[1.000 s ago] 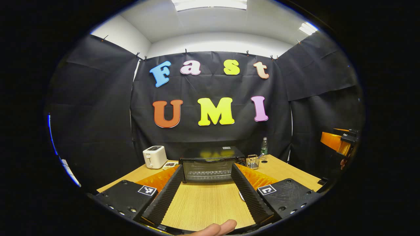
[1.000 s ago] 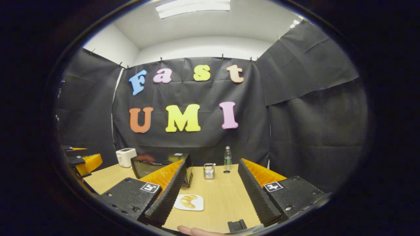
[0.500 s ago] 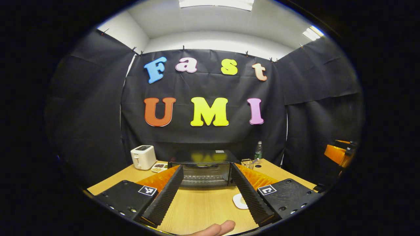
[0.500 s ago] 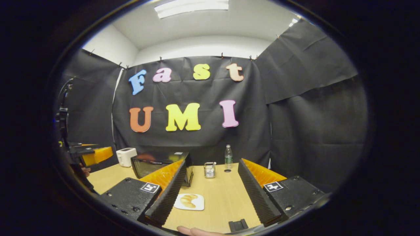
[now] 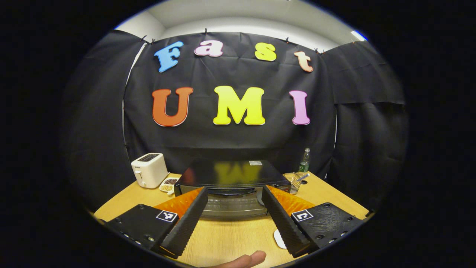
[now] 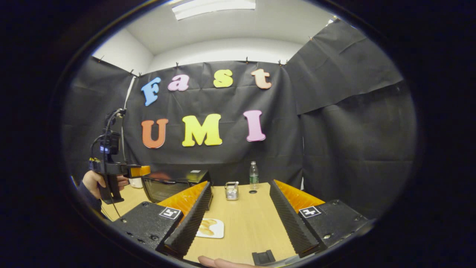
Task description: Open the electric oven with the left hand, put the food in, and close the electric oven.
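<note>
The left hand-held gripper (image 5: 234, 208) is held wide open with nothing between its fingers, pointed at the electric oven (image 5: 232, 182), whose door is seen closed, just ahead on the desk (image 5: 227, 238). A white toaster (image 5: 149, 169) is seen to the oven's left, a water bottle (image 5: 304, 160) to its right. The right hand-held gripper (image 6: 238, 208) is likewise spread open and empty, above the desk. The food, a croissant on a white plate (image 6: 210, 228), is seen beside its left finger.
</note>
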`<control>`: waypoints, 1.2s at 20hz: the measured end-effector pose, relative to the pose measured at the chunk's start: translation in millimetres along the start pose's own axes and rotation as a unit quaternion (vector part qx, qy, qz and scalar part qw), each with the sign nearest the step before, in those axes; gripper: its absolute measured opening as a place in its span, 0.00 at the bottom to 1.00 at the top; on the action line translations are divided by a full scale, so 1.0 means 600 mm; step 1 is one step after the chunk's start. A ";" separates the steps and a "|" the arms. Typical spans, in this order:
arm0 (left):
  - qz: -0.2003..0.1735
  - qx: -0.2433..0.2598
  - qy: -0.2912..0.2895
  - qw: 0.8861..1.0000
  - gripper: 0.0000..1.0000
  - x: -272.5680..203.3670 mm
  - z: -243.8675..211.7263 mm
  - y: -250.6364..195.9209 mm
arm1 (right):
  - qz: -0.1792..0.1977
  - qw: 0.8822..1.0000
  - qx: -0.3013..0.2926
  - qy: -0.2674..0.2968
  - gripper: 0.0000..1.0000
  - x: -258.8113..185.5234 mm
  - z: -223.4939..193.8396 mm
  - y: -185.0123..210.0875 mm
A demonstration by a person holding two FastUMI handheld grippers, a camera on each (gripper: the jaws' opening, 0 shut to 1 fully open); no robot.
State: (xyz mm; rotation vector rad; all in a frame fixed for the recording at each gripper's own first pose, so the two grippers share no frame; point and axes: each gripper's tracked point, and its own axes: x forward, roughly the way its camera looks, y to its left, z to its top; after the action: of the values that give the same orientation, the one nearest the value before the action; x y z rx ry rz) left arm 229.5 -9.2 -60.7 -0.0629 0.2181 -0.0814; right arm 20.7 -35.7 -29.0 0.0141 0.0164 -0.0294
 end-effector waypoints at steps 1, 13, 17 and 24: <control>0.001 0.003 0.006 1.000 1.00 0.025 -0.007 0.003 | -0.001 1.000 0.001 0.001 0.96 0.004 -0.005 -0.003; 0.006 0.022 0.050 0.999 0.96 0.184 -0.068 0.023 | 0.000 1.000 0.015 0.016 0.96 0.030 -0.045 -0.030; -0.007 0.019 0.055 0.998 0.92 0.183 -0.075 0.018 | 0.002 1.000 0.014 0.014 0.96 0.027 -0.046 -0.030; 0.014 0.009 0.096 0.995 1.00 0.133 -0.099 0.013 | 0.007 1.000 0.010 0.006 0.96 0.015 -0.032 -0.018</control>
State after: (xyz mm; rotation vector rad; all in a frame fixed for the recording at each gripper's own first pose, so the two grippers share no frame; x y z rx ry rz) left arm 294.7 -11.5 -136.3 -0.0349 0.4107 -0.0614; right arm 29.0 -46.5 -48.5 0.0348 0.0279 -0.0161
